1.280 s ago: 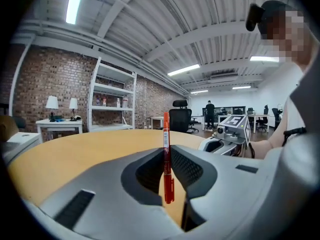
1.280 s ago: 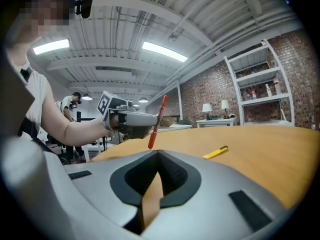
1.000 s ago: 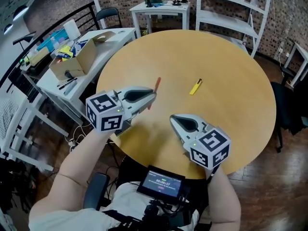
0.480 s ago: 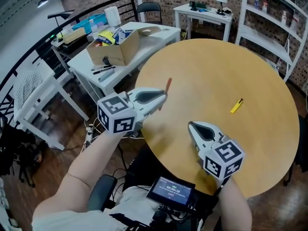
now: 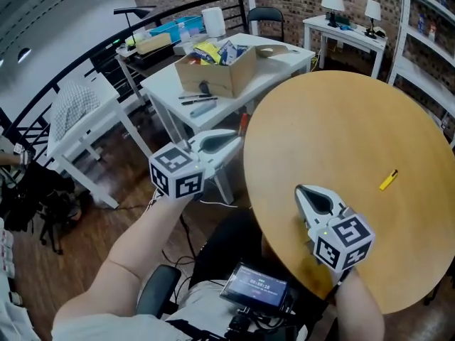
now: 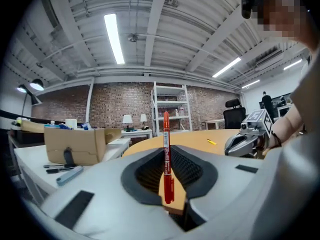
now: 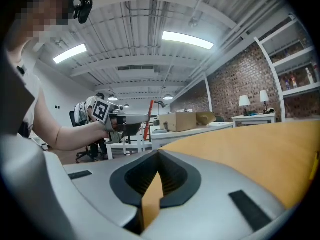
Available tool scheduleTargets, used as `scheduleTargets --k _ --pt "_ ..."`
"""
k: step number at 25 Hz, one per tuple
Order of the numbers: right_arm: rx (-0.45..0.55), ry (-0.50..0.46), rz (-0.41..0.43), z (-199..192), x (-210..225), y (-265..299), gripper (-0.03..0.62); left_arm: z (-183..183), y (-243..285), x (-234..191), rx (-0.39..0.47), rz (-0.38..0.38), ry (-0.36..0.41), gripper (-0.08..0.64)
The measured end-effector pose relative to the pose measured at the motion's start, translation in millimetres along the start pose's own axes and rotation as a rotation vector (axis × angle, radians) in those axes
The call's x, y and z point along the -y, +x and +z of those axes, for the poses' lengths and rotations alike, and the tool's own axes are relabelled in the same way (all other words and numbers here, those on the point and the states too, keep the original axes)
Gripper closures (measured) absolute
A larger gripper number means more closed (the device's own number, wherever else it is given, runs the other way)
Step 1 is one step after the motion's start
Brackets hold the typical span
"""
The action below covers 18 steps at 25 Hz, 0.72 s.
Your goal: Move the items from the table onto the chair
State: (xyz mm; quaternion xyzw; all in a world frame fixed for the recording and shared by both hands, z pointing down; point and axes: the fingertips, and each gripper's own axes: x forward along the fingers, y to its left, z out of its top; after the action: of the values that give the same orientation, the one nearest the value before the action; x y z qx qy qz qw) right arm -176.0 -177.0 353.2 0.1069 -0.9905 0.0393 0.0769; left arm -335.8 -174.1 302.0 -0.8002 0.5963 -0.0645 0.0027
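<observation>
Between the jaws of the left hand-held gripper (image 6: 165,149) stands a red marker pen (image 6: 165,156), pinched about midway along its length and upright, its capped top rising well above the jaw tips and its lower end dipping into the gap behind them. From the head view the left hand-held gripper (image 5: 234,139) sits off the rim of the round wooden surface (image 5: 341,133), over the floor, and only the pen's red tip (image 5: 244,122) shows past the jaws; the rest is hidden by the gripper's shell. Well to the right of that gripper, and just ahead and to the right of the right hand-held gripper (image 5: 300,188), a small yellow item (image 5: 388,180) lies flat on the surface; it is too small to tell what it is. The right hand-held gripper (image 7: 159,158) has its jaw tips pressed together with nothing between them, only a sliver of the surface showing through the slot lower down. It hangs over the near part of the surface, and its view catches the left one off to the left with the pen sticking up from it. Beyond the left gripper's tips stands a white desk (image 5: 284,59) with an open cardboard box (image 5: 220,77) of mixed contents that cannot be made out.
</observation>
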Motion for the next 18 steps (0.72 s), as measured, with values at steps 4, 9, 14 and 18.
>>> scheduleTargets --k 4,9,14,18 --pt "0.005 0.005 0.004 1.2 -0.8 3.6 0.586 -13.8 -17.2 -39.9 -0.033 0.094 0.013 0.508" --pt "0.005 0.003 0.006 1.1 -1.0 4.2 0.586 -24.8 -27.4 -90.7 -0.087 0.196 0.041 0.508" --pt "0.007 -0.006 0.007 1.1 -1.6 5.2 0.586 -27.0 -20.1 -125.7 -0.175 0.25 0.164 0.508" --pt "0.011 -0.003 0.007 2.2 -2.0 6.3 0.586 -35.2 -13.0 -168.5 -0.304 0.287 0.258 0.508"
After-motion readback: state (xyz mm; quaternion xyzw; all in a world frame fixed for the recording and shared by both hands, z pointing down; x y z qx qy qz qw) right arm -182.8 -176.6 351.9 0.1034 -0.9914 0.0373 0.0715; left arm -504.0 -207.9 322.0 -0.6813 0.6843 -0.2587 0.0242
